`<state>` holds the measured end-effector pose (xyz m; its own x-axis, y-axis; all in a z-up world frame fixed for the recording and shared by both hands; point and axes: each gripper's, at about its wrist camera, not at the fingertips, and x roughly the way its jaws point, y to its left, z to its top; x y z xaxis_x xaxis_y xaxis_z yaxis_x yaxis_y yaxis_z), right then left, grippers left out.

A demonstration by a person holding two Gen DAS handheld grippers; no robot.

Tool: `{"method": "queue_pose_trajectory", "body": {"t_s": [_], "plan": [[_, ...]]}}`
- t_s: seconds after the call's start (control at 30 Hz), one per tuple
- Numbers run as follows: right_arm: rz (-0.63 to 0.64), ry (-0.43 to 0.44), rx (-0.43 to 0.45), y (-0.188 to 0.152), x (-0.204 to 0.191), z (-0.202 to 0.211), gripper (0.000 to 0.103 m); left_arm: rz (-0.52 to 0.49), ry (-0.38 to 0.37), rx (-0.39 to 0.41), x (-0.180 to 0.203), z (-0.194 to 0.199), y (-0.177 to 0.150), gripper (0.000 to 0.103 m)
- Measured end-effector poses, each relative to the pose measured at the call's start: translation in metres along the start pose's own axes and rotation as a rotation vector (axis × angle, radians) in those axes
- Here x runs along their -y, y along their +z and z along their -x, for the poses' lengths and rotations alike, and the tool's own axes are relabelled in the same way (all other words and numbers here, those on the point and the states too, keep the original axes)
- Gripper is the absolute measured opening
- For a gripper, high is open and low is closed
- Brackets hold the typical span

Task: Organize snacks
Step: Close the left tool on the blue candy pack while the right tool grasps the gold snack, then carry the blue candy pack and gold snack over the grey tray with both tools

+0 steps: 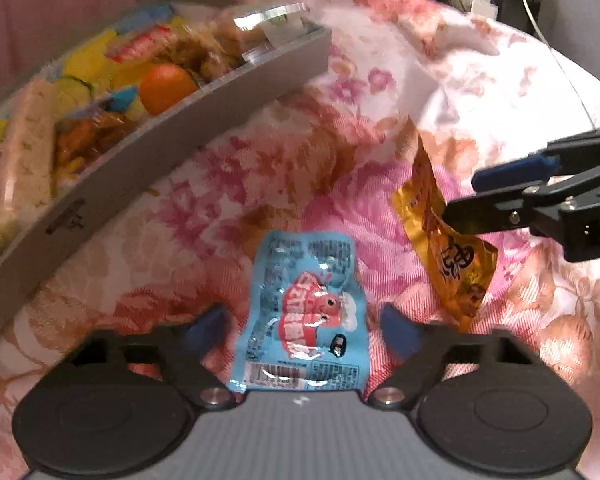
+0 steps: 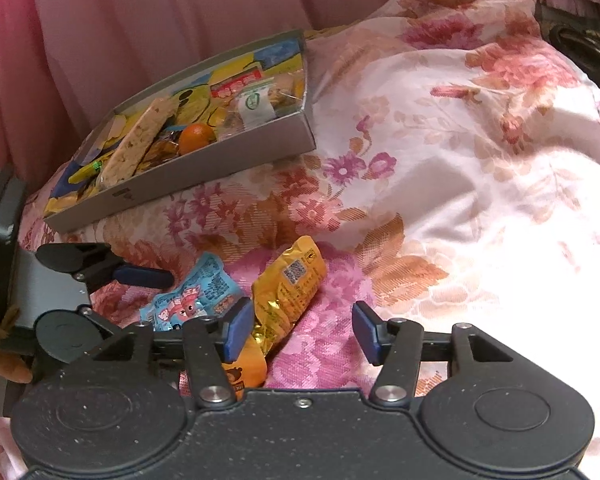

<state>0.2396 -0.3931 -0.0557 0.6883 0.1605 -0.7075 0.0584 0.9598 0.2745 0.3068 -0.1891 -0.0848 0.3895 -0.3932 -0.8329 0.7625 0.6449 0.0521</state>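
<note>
A blue packet (image 1: pixel 306 312) lies flat on the floral bedspread (image 1: pixel 380 92), between the parted jaws of the left gripper (image 1: pixel 306 326). Just beside it lies a yellow packet (image 2: pixel 290 292), between the right gripper's (image 2: pixel 302 330) jaws, also apart. A grey box (image 2: pixel 216 170) of snacks sits beyond, an orange (image 2: pixel 196 138) inside.

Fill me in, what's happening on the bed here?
A person is sorting snacks with two handheld grippers. The grey box on the floral bedspread already holds several snacks. The left gripper is open around a blue packet; the right gripper is open at a yellow packet. Neither is gripped.
</note>
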Motion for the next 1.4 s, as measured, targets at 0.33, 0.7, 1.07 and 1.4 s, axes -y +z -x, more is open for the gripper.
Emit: {"method": "queue_pose_trajectory", "body": {"t_s": [0.33, 0.7, 1.07, 1.4], "plan": [[-0.074, 0.024, 0.005, -0.006, 0.01, 0.008, 0.057, 0.341, 0.054, 0.006, 0.0, 0.028, -0.038, 0.063], [-0.139, 0.112, -0.052, -0.019, -0.001, -0.009, 0.059, 0.655, 0.164, 0.119, 0.013, 0.063, -0.094, 0.062], [0.032, 0.093, 0.03, -0.023, -0.045, -0.04, 0.069, 0.659, 0.214, 0.169, 0.015, 0.074, -0.121, 0.063], [0.182, 0.009, 0.049, -0.035, -0.064, -0.045, 0.048, 0.636, 0.232, 0.177, 0.019, 0.072, -0.125, 0.061]]}}
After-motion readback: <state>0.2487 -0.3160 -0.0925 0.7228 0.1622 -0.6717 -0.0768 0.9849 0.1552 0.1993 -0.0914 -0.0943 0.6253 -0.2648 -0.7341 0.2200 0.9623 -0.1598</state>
